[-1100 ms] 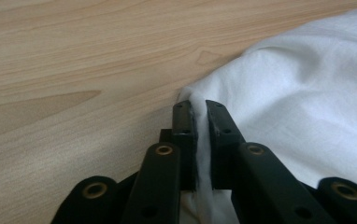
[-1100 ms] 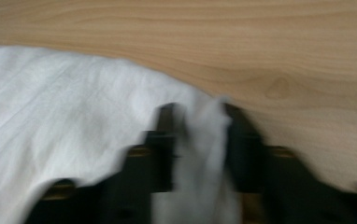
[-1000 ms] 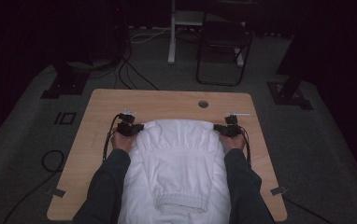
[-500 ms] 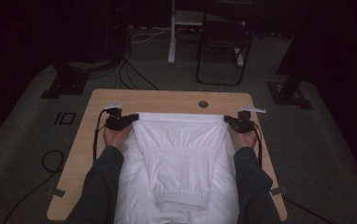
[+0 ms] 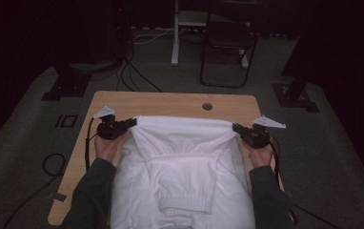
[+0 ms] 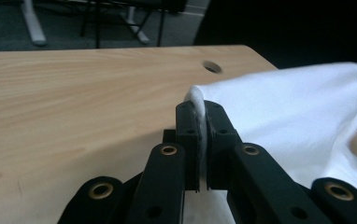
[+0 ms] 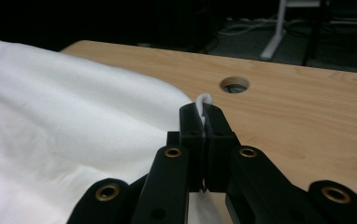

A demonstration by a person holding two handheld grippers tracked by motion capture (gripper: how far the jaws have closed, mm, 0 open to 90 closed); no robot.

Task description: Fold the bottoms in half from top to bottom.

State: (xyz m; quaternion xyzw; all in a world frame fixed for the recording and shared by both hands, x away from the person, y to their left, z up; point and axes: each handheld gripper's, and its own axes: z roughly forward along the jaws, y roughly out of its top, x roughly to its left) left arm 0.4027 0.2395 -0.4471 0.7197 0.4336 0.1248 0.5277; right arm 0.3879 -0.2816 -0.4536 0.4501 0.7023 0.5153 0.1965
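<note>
A: Where's the white garment (image 5: 182,162) sitting right now?

B: Spread down the middle of the desk (image 5: 170,101), with its lower part spilling over the near edge toward the person. The top hem is lifted and stretched sideways, roughly parallel to the far edge.

A: And the tongs?

B: The left tongs (image 5: 131,122) are pressed together on the left corner of that hem; in the left gripper view you can see a fold of white cloth pinched between the jaws (image 6: 198,100). The right tongs (image 5: 236,128) are the same at the right corner, a small loop of cloth poking up out of the closed jaws (image 7: 203,100).

A: So what does the next move turn on?

B: I'd say the line between the two pinches. The taut edge runs left to right across the desk, and the body of the garment trails from it toward the near edge. One folded sleeve with its ribbed cuff (image 5: 182,206) lies down the middle. Neither hand is nearer; each holds its own corner, so both would have to travel together to keep that edge straight.

A: Risk?

B: If one side leads, the hem probably skews and the cloth wrinkles.
</note>
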